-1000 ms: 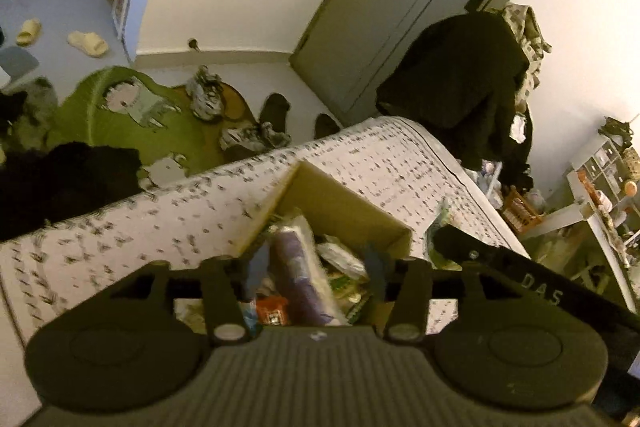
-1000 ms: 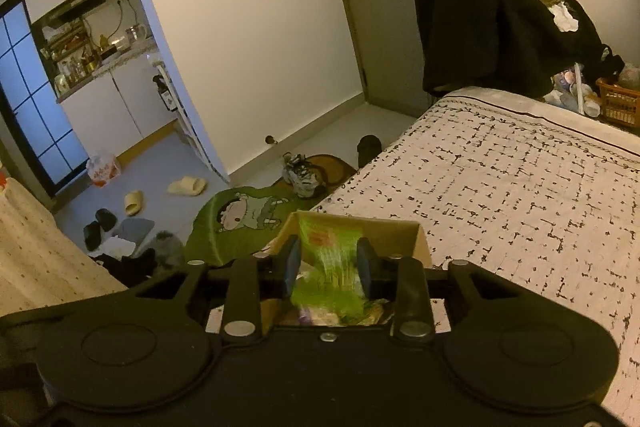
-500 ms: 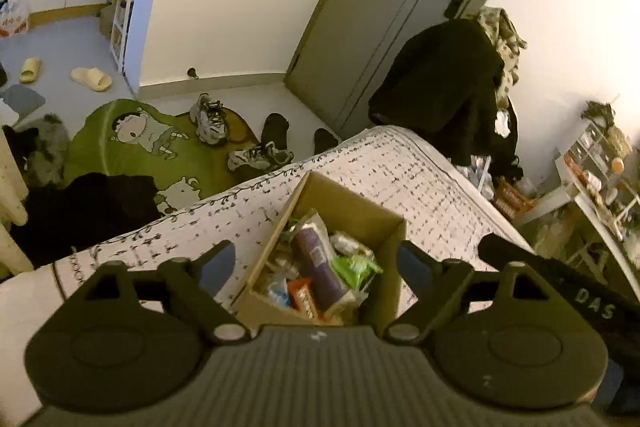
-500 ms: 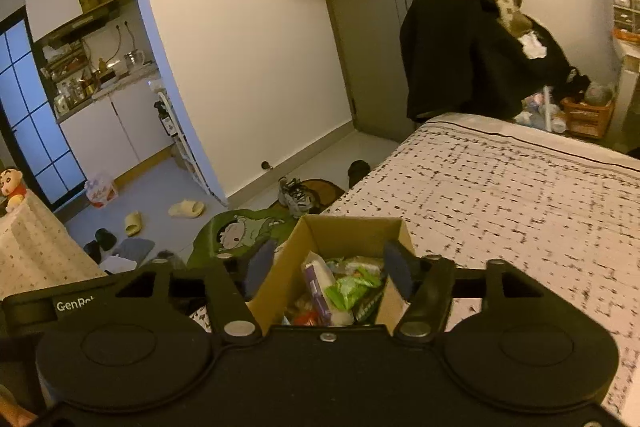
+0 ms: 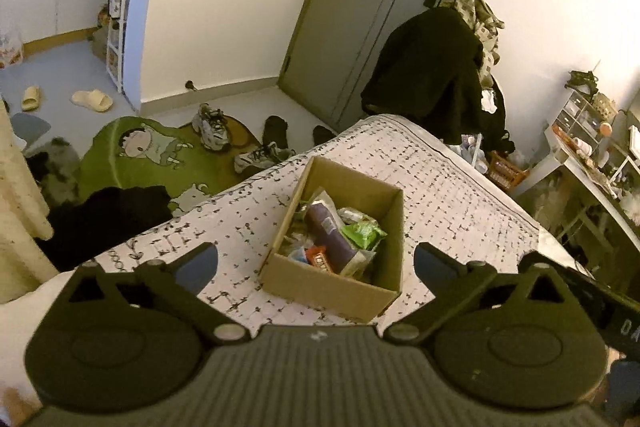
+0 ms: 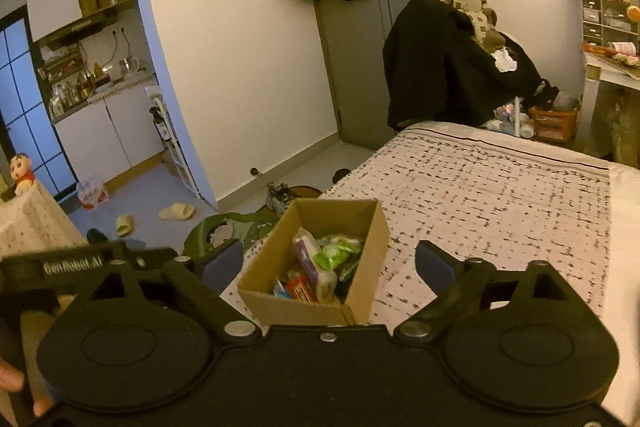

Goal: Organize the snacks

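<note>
One cardboard box (image 5: 332, 247) on the patterned bed cover (image 5: 448, 187), straight ahead of both grippers, holds a purple packet (image 5: 328, 231), a green packet (image 5: 362, 233), a red bar (image 5: 320, 259) and other wrappers. Left gripper (image 5: 316, 261) and right gripper (image 6: 330, 261) both gape wide, empty, nothing between them and box. Two slippers (image 5: 92, 99) on floor, far left.

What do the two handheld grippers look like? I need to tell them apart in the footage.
The left gripper has a grey ribbed body, black linkage arms, round black discs and blue finger pads. The right gripper has a smooth black body with matching arms and discs. White "GenRobot.AI" lettering marks the left one's side.
</note>
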